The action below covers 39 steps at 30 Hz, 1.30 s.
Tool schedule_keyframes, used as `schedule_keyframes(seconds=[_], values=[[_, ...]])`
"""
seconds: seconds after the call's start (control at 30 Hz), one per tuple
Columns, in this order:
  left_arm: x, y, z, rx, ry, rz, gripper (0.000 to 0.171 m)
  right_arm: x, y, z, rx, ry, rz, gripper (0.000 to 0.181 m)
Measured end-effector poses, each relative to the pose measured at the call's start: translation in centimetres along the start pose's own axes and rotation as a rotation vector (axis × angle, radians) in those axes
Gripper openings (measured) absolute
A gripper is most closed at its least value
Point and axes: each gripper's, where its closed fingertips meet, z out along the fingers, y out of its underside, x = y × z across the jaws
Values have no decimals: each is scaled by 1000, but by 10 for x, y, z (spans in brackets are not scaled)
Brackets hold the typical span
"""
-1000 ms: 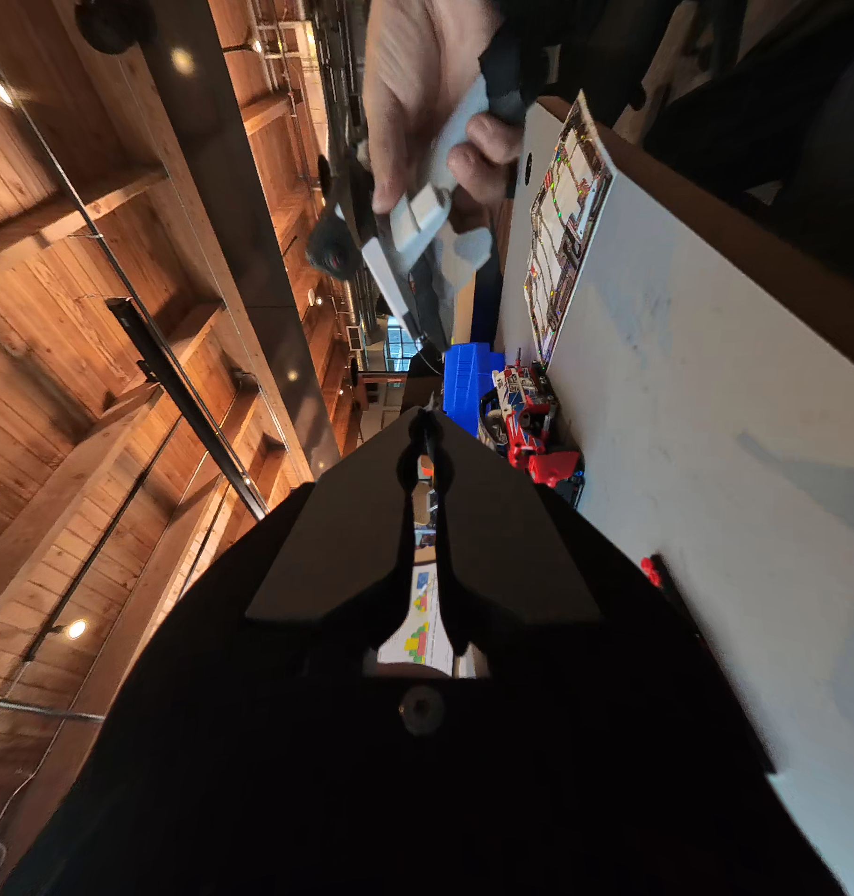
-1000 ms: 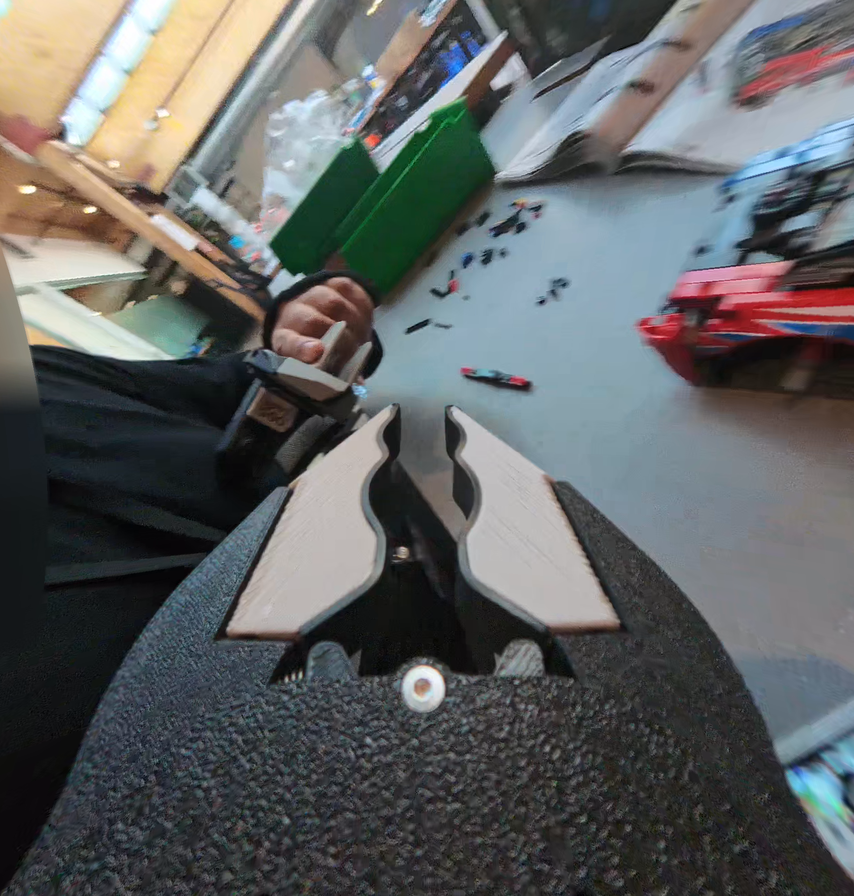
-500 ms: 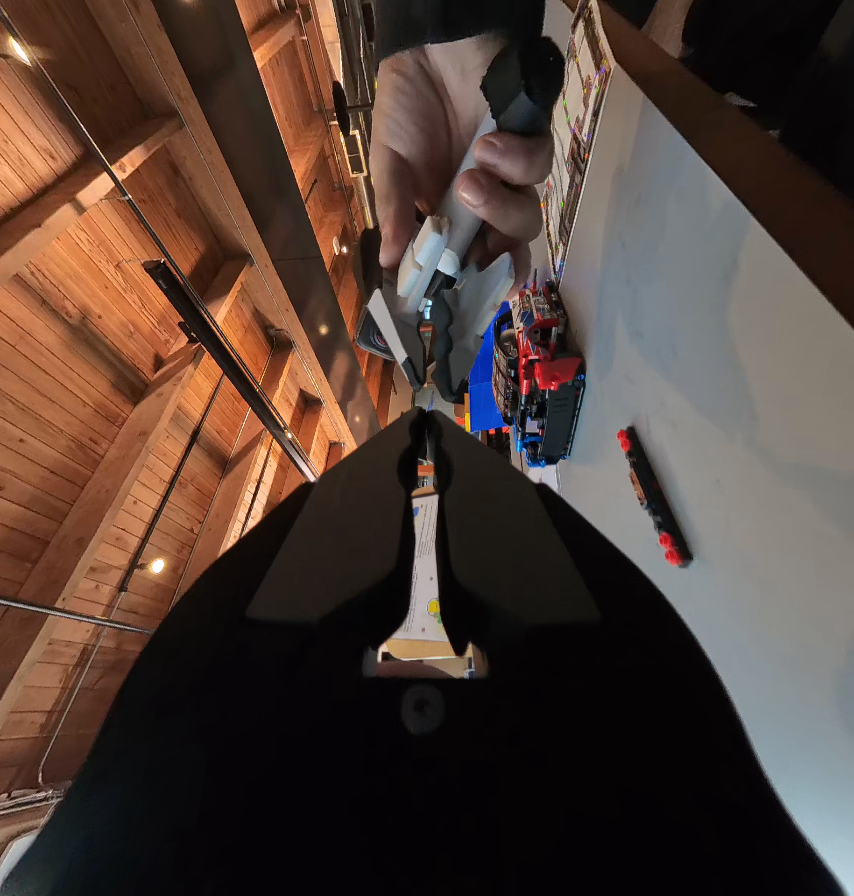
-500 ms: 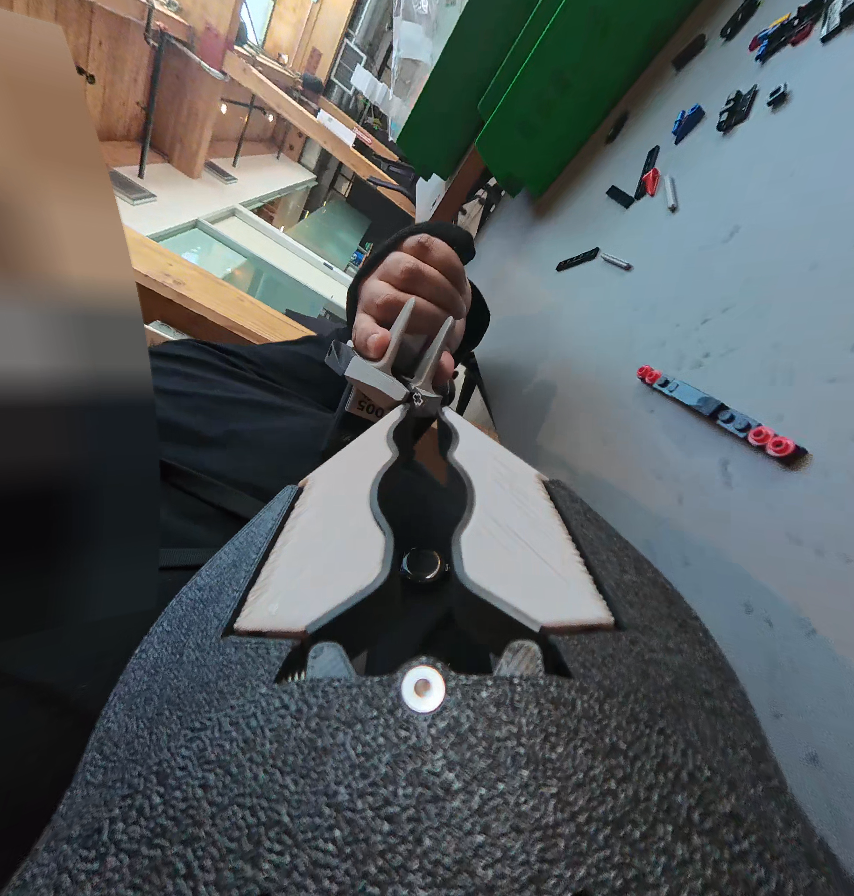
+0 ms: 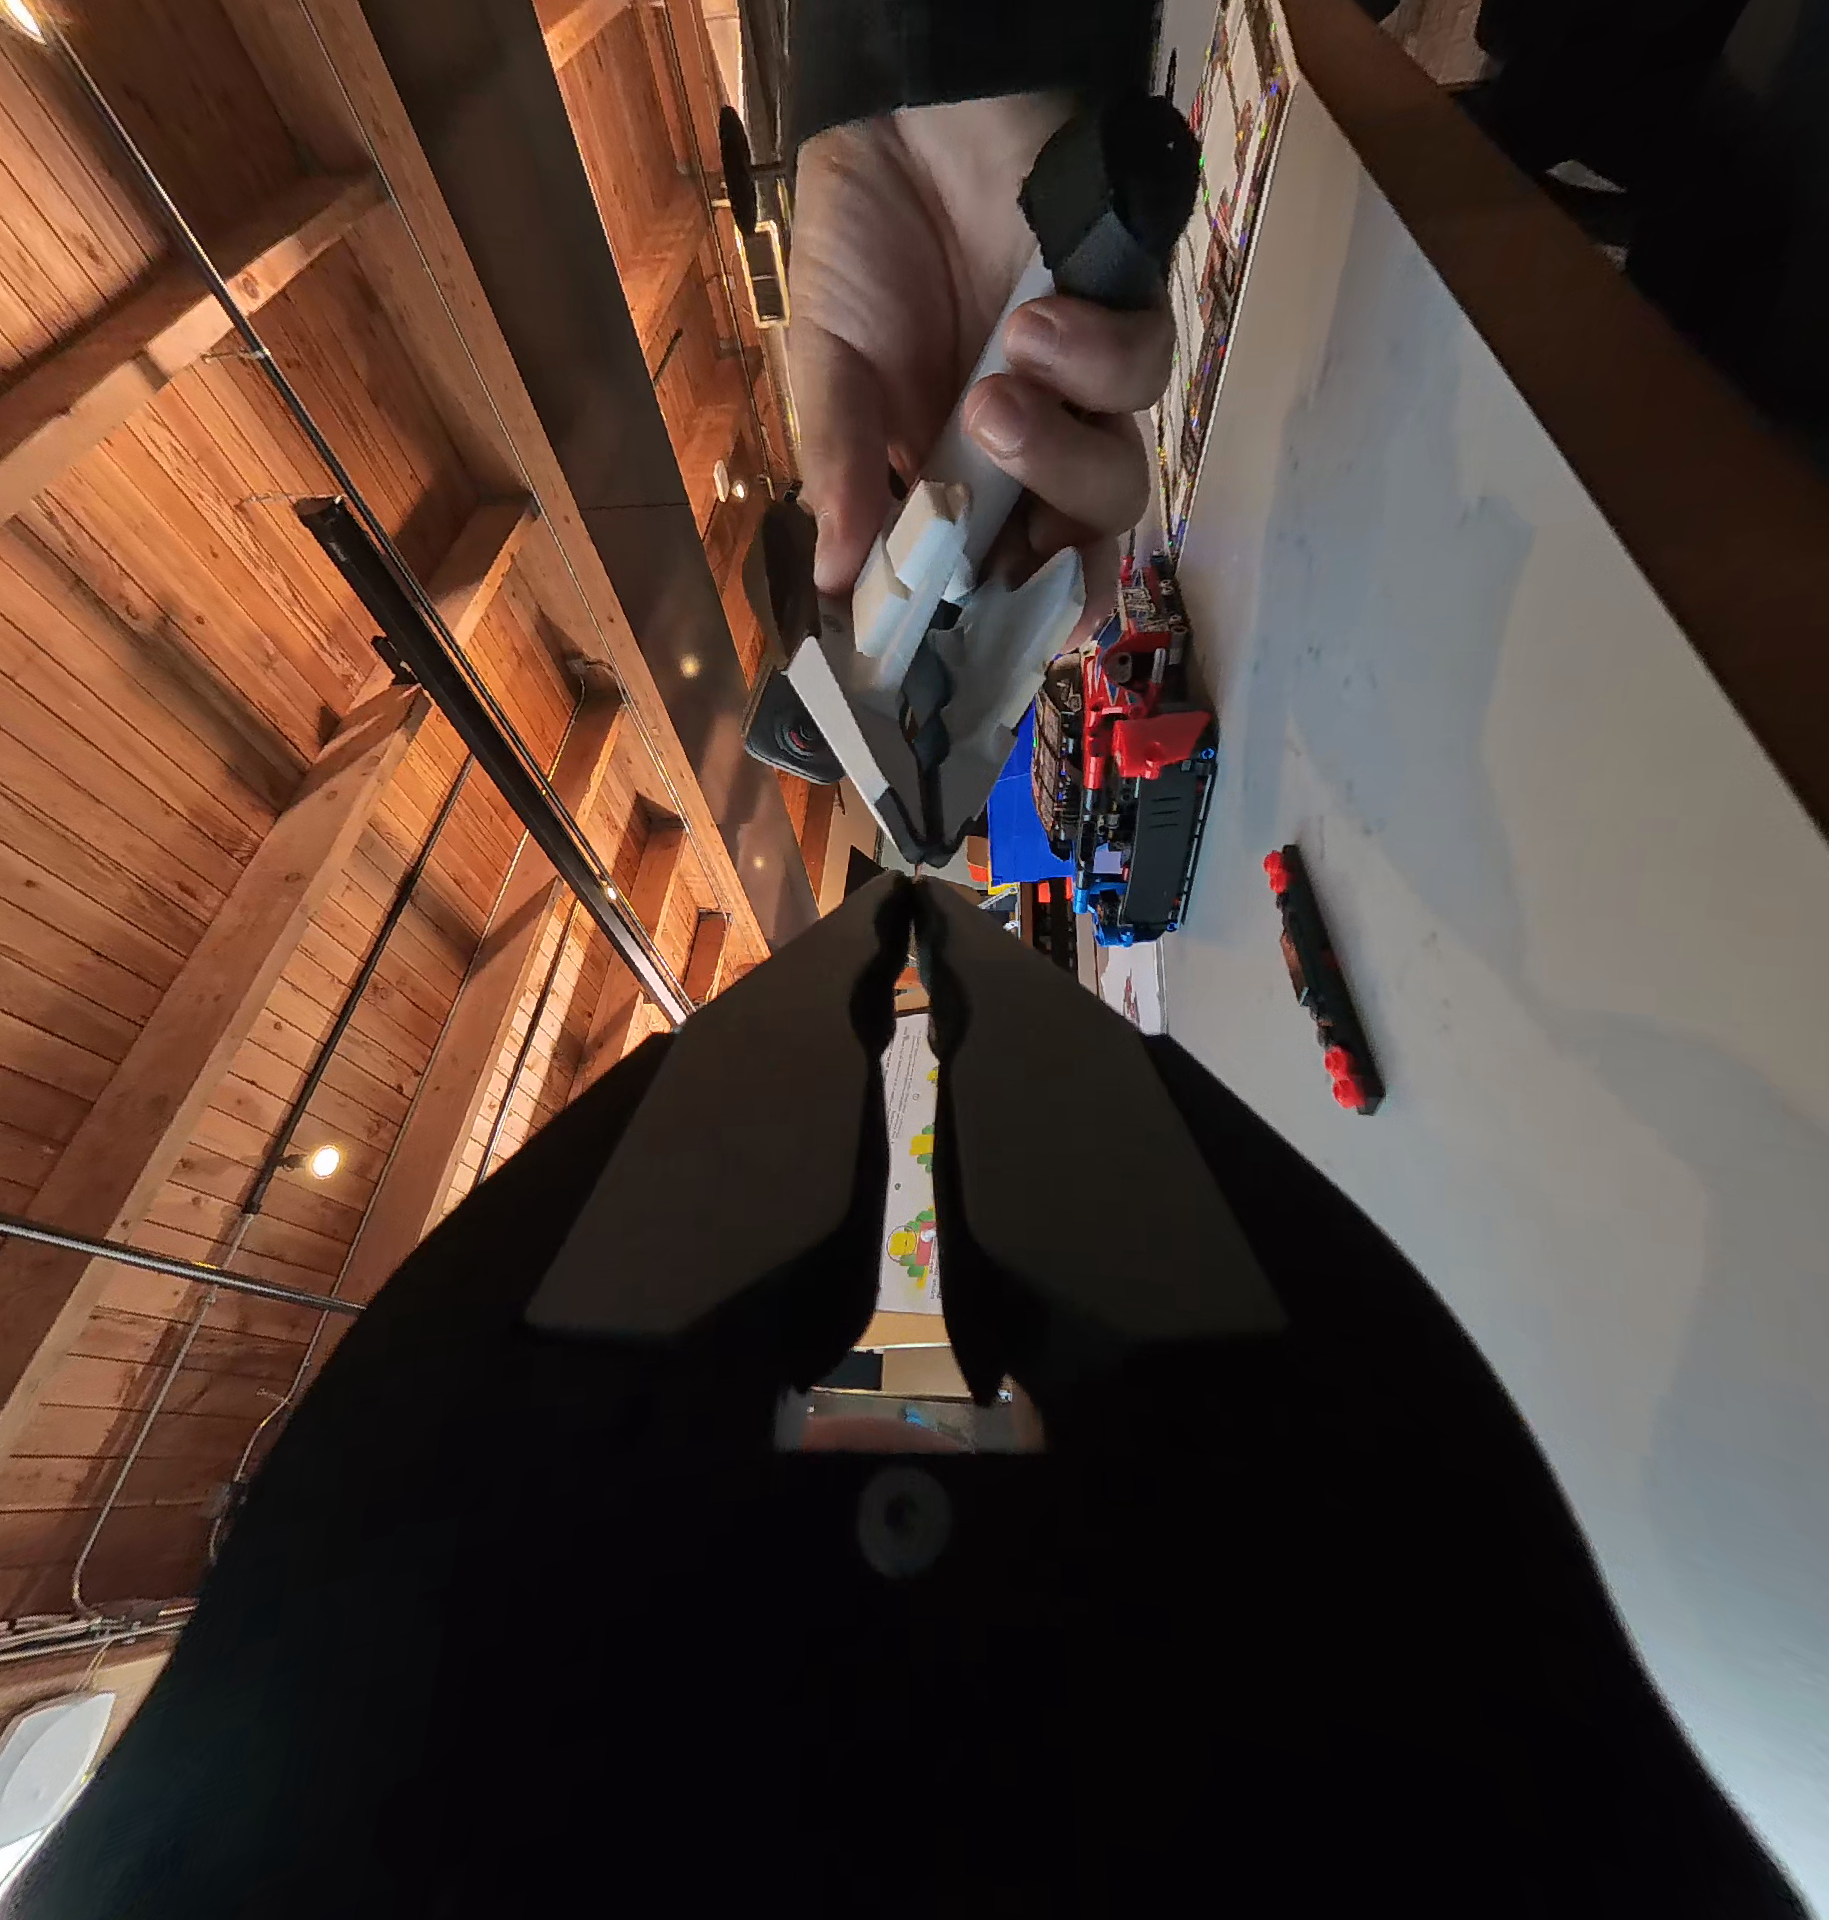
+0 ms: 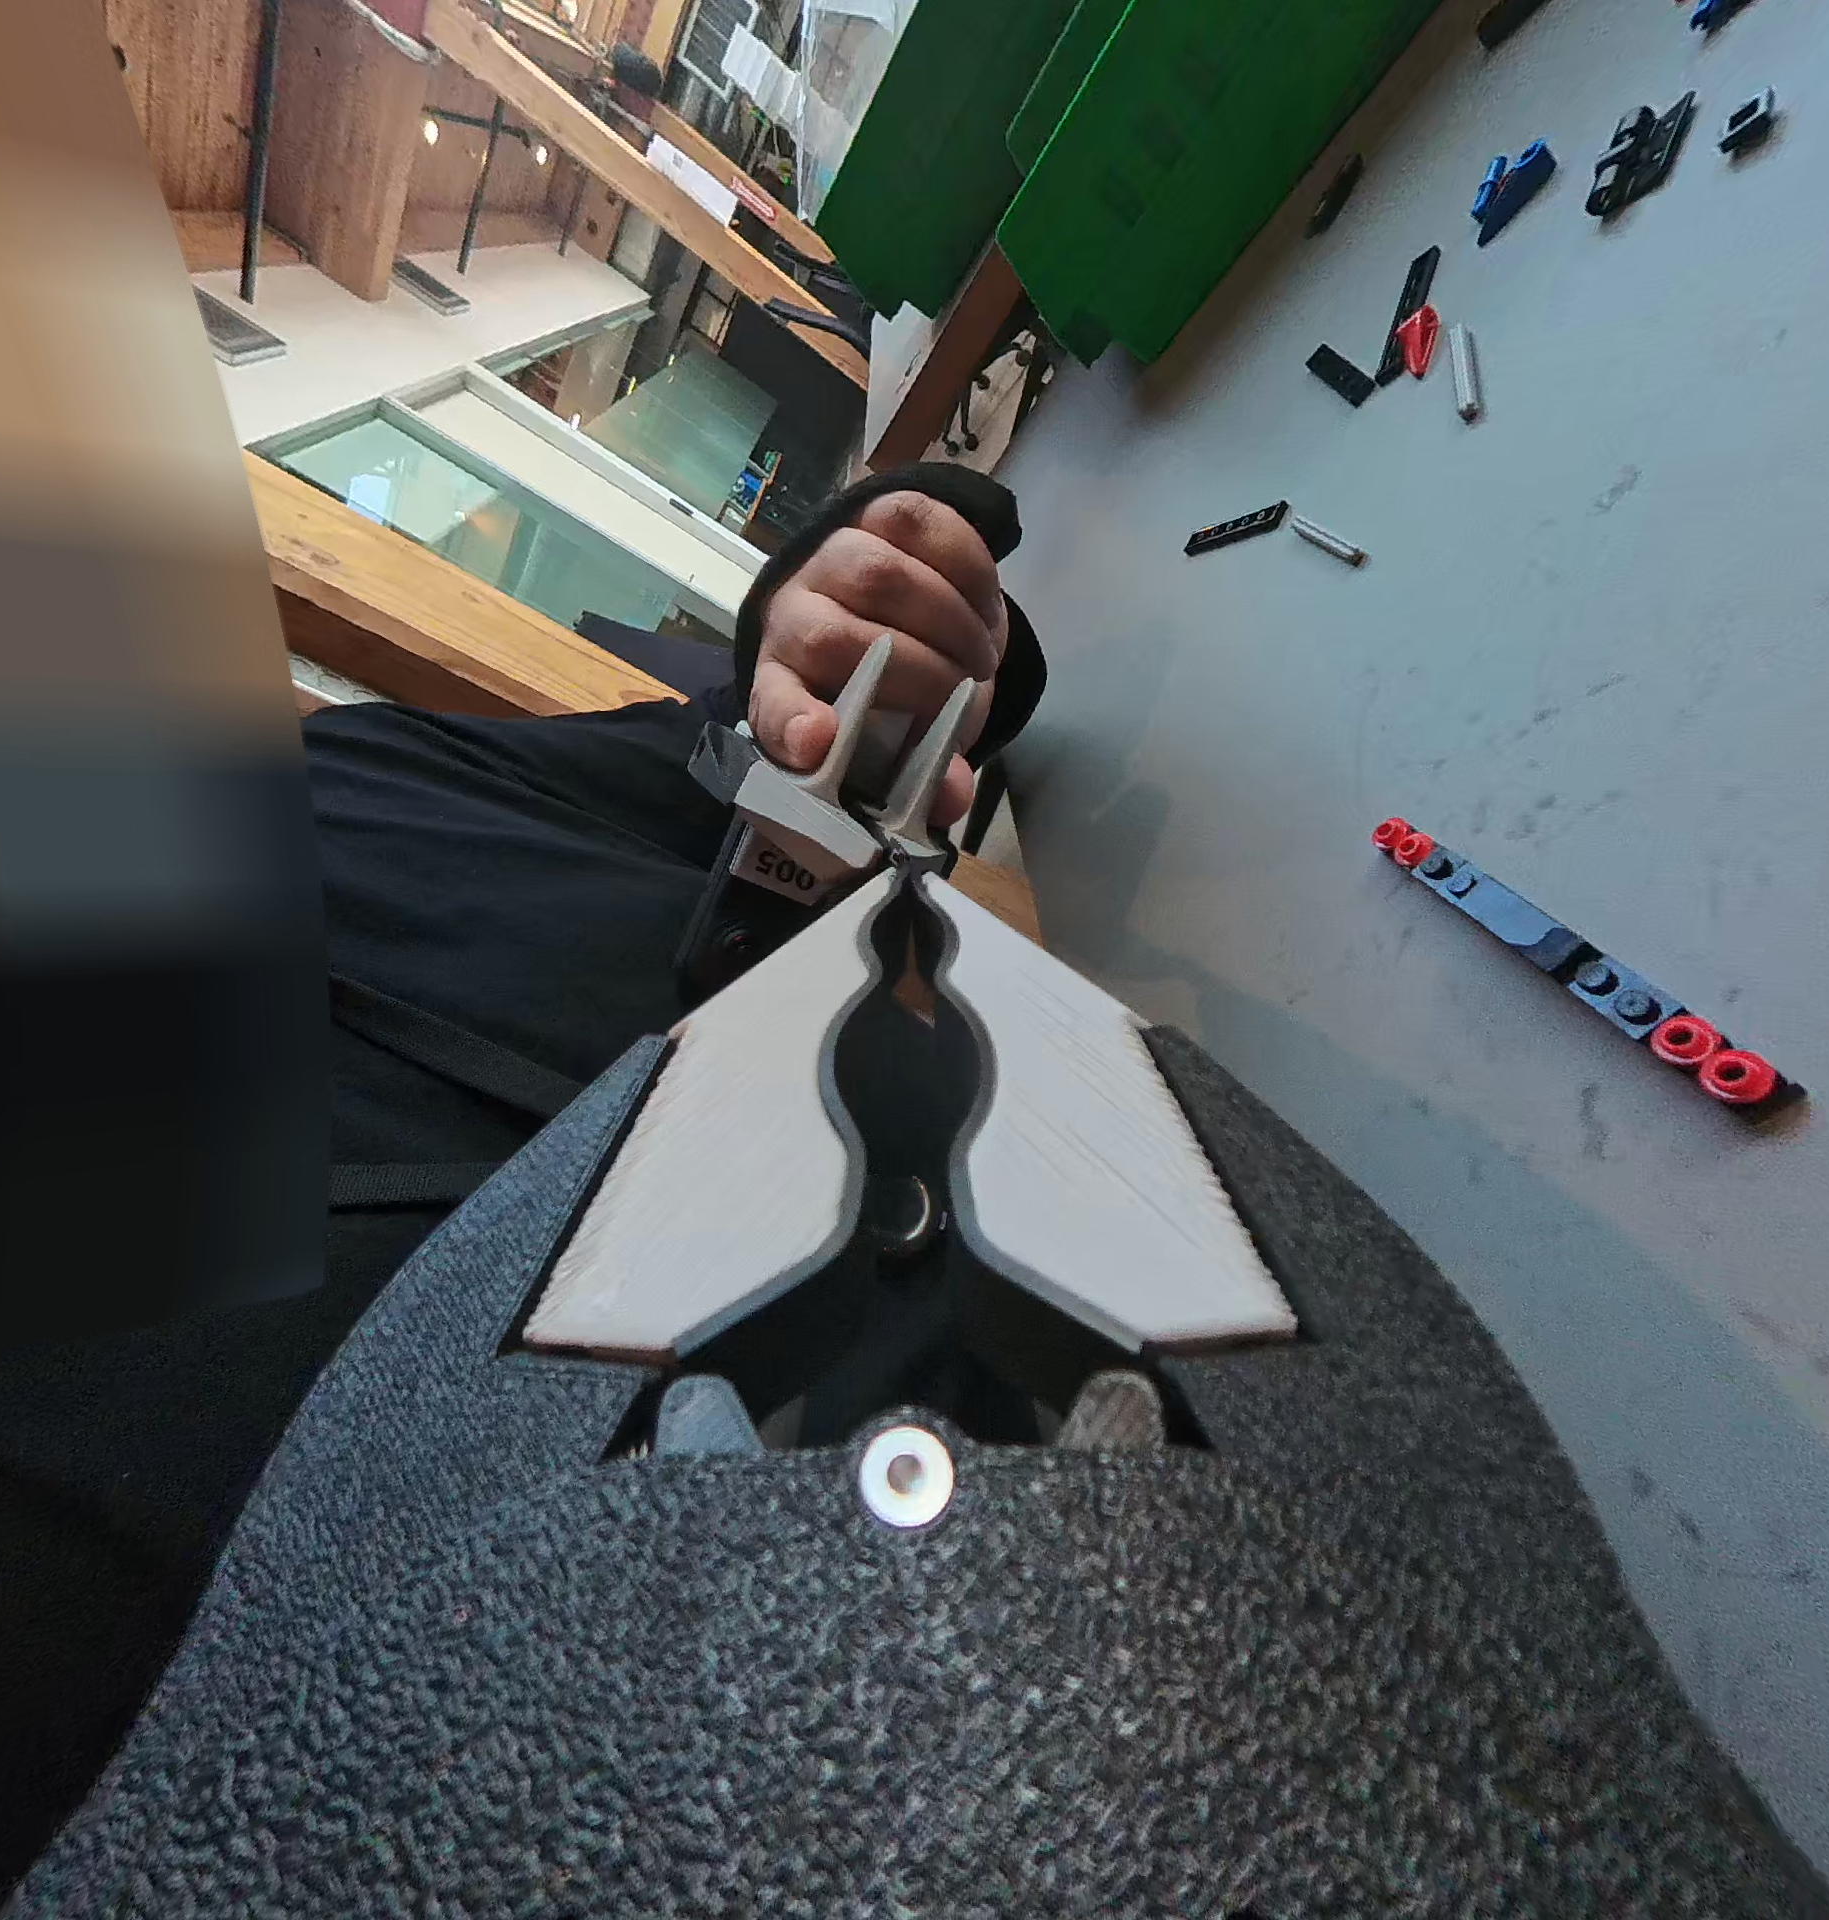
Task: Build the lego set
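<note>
Both grippers meet tip to tip above the table (image 6: pixel 1512 727): left gripper (image 5: pixel 912 891) closed, right gripper (image 6: pixel 908 871) closed; any piece between them is too small to tell.

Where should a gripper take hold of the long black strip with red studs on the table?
Grip the black strip at its bare middle, across its narrow width, coming from above. It lies flat on the table, and the red studs crowd both ends.
</note>
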Motion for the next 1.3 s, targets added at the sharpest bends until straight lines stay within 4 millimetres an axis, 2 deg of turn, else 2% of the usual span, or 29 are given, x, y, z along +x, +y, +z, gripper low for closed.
schedule_keyframes(seconds=[0.27,0.43,0.47,0.5,0.53,0.57,0.63,0.67,0.73,0.9,1.03,1.13,1.3], values=[[2,9,1,-33,-22,-44,0,2,-8,-2,36,44,-45,0],[4,16,0,-46,7,-210,0,11,-15,-15,93,77,-34,0],[6,19,0,-56,32,-287,14,19,-13,-18,94,117,-32,0],[14,24,2,-79,101,-394,34,30,-11,-21,84,176,-38,0],[24,33,4,-132,184,-518,35,40,-7,-25,70,229,-44,0],[35,44,6,-196,254,-629,45,48,-5,-28,62,266,-44,0],[57,64,8,-326,364,-790,51,60,-2,-32,52,318,-41,0],[67,68,8,-361,417,-852,58,63,-1,-33,48,331,-47,0],[77,68,9,-374,475,-960,58,66,-1,-33,40,344,-76,0],[67,76,13,-362,428,-1055,56,57,-9,-30,53,292,-224,0],[60,82,13,-351,385,-1101,55,66,-17,-33,56,338,-317,0],[56,86,13,-344,361,-1129,52,68,-27,-35,88,318,-334,0],[58,91,16,-360,349,-1097,52,83,-35,-39,96,297,-264,0]])
